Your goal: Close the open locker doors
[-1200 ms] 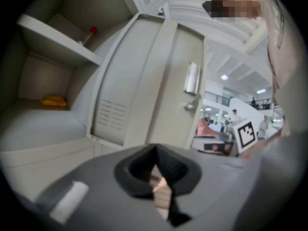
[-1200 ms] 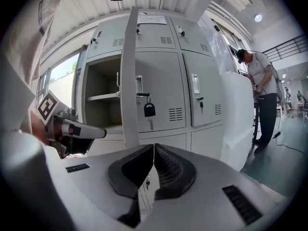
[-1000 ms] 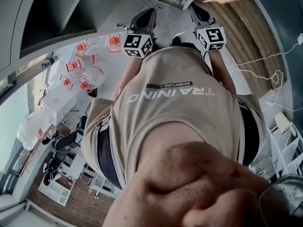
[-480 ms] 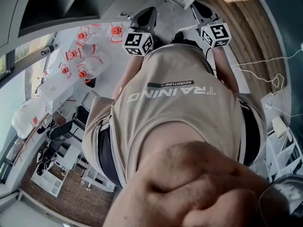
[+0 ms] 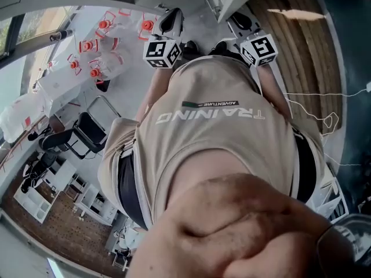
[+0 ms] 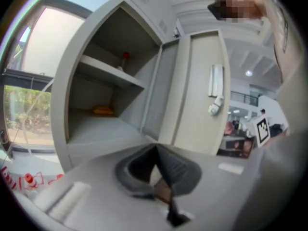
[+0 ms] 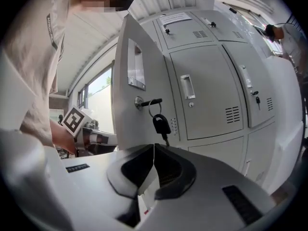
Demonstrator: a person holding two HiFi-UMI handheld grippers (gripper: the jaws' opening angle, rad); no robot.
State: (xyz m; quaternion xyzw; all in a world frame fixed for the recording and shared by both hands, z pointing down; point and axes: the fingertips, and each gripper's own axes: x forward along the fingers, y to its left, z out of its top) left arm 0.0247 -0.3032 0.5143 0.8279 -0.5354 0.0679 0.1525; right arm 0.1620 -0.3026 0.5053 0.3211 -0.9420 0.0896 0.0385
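Ahead of both grippers, open locker door (image 7: 137,105) stands ajar, key (image 7: 160,124) hanging from its lock, compartment (image 6: 103,97) exposed. Left gripper (image 6: 157,150) and right gripper (image 7: 154,150): jaws pressed together, empty. Closing not yet done.

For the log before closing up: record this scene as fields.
left hand-held gripper: jaws together, empty, facing open locker
right hand-held gripper: jaws together, empty, facing door
door: open, key in its lock
locker: shelf inside, yellow item below it
task: door not yet closed
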